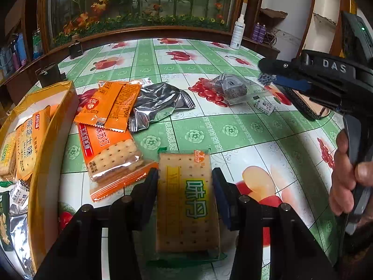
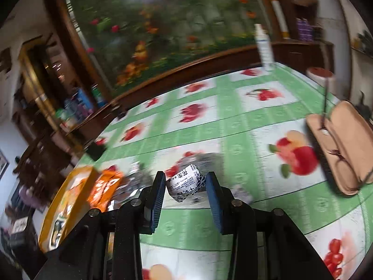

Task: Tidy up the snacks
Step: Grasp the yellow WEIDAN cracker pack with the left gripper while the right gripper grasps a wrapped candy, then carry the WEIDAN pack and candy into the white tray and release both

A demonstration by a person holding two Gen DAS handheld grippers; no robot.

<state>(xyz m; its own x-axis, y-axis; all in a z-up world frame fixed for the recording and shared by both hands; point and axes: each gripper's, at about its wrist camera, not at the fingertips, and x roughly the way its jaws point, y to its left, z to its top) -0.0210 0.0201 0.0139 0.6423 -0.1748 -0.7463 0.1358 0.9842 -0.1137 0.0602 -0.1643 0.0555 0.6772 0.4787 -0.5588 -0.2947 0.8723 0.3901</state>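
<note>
Yellow-labelled cracker packet [image 1: 187, 200] sits clamped in my left hand-held gripper [image 1: 185, 184], near the surface's [image 1: 244, 128] front edge, the box [image 1: 50, 137] at its left edge. Right wrist: my right hand-held gripper [image 2: 185, 182] pinches a small white candy [image 2: 185, 182].

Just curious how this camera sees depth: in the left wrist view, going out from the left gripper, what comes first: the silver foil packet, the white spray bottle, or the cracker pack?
1. Cracker pack, between the left gripper's fingers.
2. Silver foil packet, mid-table, left of centre.
3. White spray bottle, at the table's far edge.
</note>
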